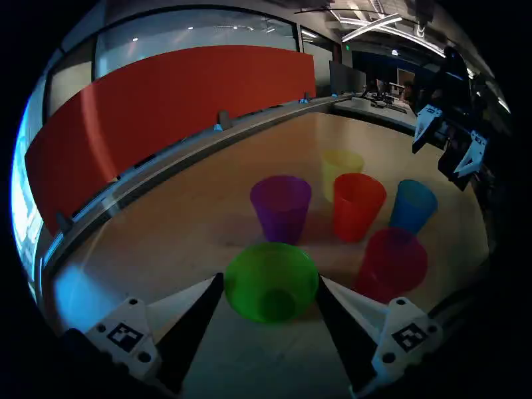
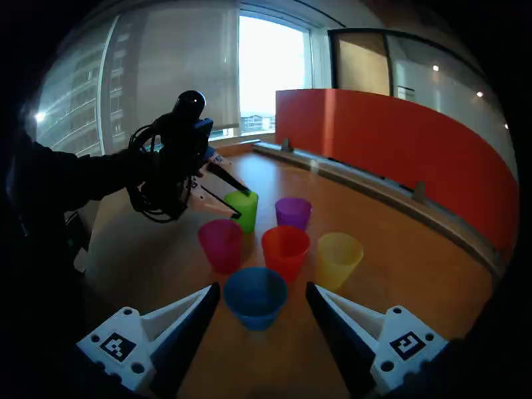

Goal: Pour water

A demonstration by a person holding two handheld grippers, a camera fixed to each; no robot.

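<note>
Six plastic cups stand grouped on a wooden table point(image 1: 186, 226). A green cup point(image 1: 271, 282) point(image 2: 243, 207) sits between the fingers of my left gripper point(image 1: 269, 286) point(image 2: 233, 196), whose tips touch its rim on both sides. Behind it are a purple cup point(image 1: 281, 207) point(image 2: 292, 213), an orange cup point(image 1: 358, 205) point(image 2: 284, 249), a yellow cup point(image 1: 340, 166) point(image 2: 338, 258), a pink cup point(image 1: 392, 263) point(image 2: 221, 244) and a blue cup point(image 1: 412, 206) point(image 2: 255, 297). My right gripper point(image 2: 261, 292) point(image 1: 449, 143) is open around the blue cup, with a gap on the right side.
A red partition point(image 1: 166, 113) point(image 2: 412, 153) with a grey rail runs along the table's far edge. A person's dark sleeve point(image 2: 60, 179) holds the left gripper. Desks with monitors point(image 1: 372, 90) stand beyond the table end. Windows point(image 2: 272, 73) lie behind.
</note>
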